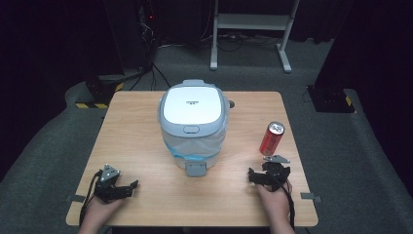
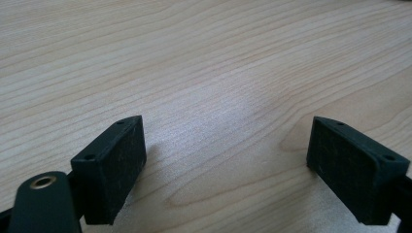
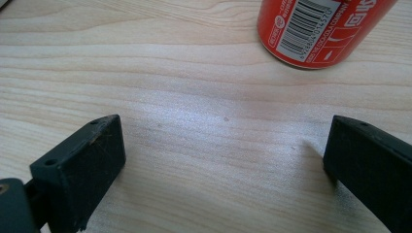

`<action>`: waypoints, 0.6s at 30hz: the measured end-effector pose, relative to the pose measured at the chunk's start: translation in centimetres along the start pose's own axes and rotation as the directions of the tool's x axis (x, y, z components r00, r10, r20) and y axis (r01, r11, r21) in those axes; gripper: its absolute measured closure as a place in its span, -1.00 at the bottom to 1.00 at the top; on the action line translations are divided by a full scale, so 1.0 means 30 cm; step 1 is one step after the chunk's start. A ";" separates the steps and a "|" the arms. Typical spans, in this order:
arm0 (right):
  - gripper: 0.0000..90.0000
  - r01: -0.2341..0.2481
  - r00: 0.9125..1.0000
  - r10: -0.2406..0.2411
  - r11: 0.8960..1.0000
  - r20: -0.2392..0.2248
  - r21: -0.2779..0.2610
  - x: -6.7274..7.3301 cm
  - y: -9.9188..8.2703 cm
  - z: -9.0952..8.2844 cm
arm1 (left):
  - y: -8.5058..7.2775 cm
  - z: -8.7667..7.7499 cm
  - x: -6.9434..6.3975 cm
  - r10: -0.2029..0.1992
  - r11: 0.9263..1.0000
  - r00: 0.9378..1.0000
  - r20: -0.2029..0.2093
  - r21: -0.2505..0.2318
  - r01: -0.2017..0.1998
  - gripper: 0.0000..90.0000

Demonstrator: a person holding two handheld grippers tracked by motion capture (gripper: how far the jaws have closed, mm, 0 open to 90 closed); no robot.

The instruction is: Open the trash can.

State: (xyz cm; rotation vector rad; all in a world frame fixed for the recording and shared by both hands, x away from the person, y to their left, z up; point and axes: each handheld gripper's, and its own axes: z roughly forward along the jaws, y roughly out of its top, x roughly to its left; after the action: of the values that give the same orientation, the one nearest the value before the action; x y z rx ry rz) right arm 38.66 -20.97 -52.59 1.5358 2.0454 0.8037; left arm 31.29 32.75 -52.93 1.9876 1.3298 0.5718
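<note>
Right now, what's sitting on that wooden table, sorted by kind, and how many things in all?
Rice cooker, white and grey, lid shut: 1
Red drink can, upright: 1
Hand-held grippers, both open and holding nothing: 2, the left gripper and the right gripper
Total: 4 things on the table

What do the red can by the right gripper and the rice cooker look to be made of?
Red can: likely thin aluminium, with a glossy printed wall and a bare silvery top. Rice cooker: seemingly moulded plastic, with a smooth white lid panel and grey-blue shell; clear wrap appears to cover its lower body.
</note>
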 end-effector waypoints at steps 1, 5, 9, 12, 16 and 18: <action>-0.97 0.001 1.000 -0.001 1.000 -0.001 0.000 0.000 0.000 0.000 | -0.001 -0.001 0.000 -0.001 1.000 1.000 -0.001 -0.001 0.001 -0.67; -0.98 -0.006 1.000 0.006 1.000 -0.004 0.004 -0.001 0.001 0.001 | -0.001 -0.001 -0.001 -0.002 1.000 1.000 -0.003 -0.001 0.002 -0.67; -0.98 0.003 1.000 -0.003 1.000 -0.005 0.002 -0.005 0.000 0.000 | -0.001 -0.001 -0.002 -0.004 1.000 1.000 -0.007 -0.002 0.004 -0.66; -0.99 0.008 1.000 -0.008 1.000 -0.010 0.004 -0.005 -0.005 -0.005 | -0.001 -0.001 -0.001 -0.003 1.000 1.000 -0.006 -0.002 0.003 -0.66; -0.99 0.020 1.000 -0.020 1.000 -0.016 0.001 -0.010 -0.008 -0.007 | -0.001 -0.001 -0.001 -0.004 1.000 1.000 -0.007 -0.002 0.004 -0.66; -1.00 0.018 1.000 -0.018 1.000 -0.015 0.003 -0.012 -0.011 -0.010 | -0.001 -0.001 -0.002 -0.004 1.000 1.000 -0.009 -0.002 0.004 -0.66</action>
State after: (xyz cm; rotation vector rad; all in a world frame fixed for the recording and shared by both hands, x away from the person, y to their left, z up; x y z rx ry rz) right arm 38.33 -21.43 -52.59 1.5157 2.0692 0.8087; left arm 31.24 32.72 -52.93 1.9821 1.3378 0.5800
